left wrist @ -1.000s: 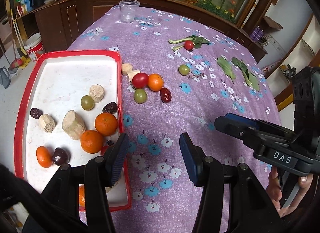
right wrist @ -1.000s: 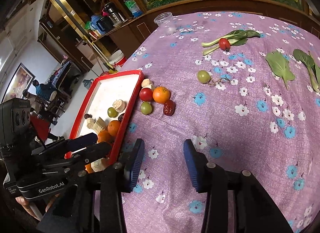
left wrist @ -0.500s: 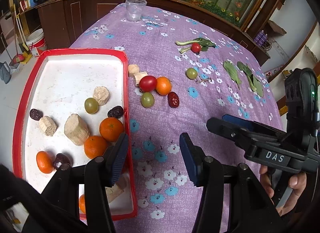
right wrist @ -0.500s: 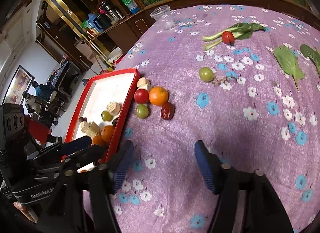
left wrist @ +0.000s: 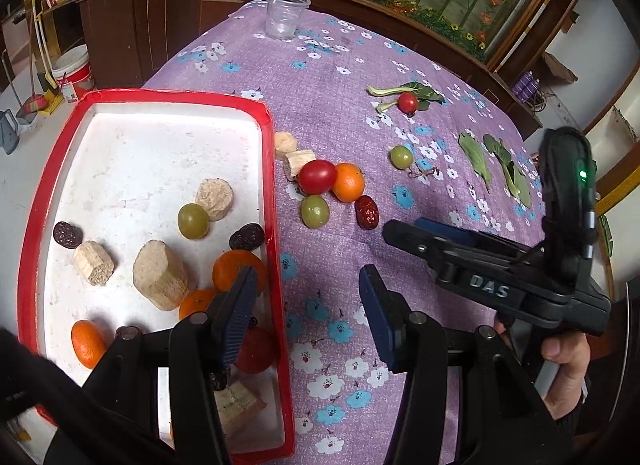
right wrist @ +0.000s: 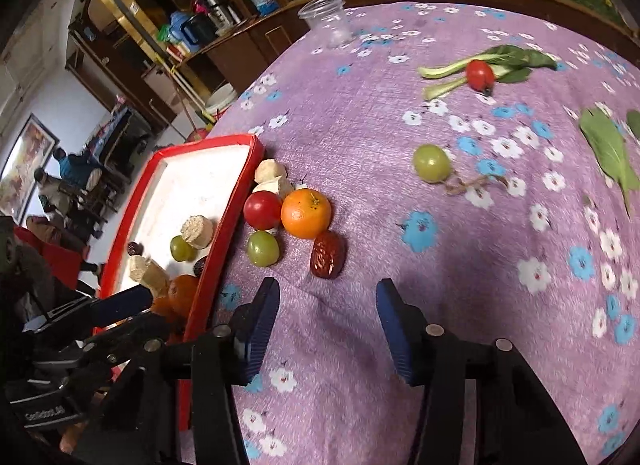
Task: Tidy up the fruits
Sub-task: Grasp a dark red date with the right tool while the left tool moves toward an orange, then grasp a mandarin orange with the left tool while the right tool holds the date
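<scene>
**Red tray part-filled, a cluster of fruit just outside its rim**

The red-rimmed tray (left wrist: 270,169) sits at the left edge of the purple flowered tablecloth (left wrist: 328,77). Inside it lie several oranges (left wrist: 236,267), a green grape (left wrist: 193,220), two dark dates (left wrist: 247,236), pale cut chunks (left wrist: 160,280) and a red fruit partly hidden behind the left gripper's finger.

Just outside the tray's right rim – on the cloth – sits a tight cluster: a red tomato (right wrist: 262,210) touching an orange (right wrist: 306,213), a green grape (right wrist: 262,248) below them, a red date (right wrist: 328,254) beside it, and two pale chunks (right wrist: 272,171) against the rim. Farther off lie a lone green grape (right wrist: 431,163) and a second tomato (right wrist: 480,74) resting on a leafy stem. A clear plastic cup (left wrist: 286,14) stands empty-looking at the far edge.

The left gripper (left wrist: 304,311) hangs over the tray's right rim, jaws apart, holding nothing. The right gripper (right wrist: 326,325) hovers over bare cloth just short of the red date – its jaws are closing, with nothing between them.
</scene>
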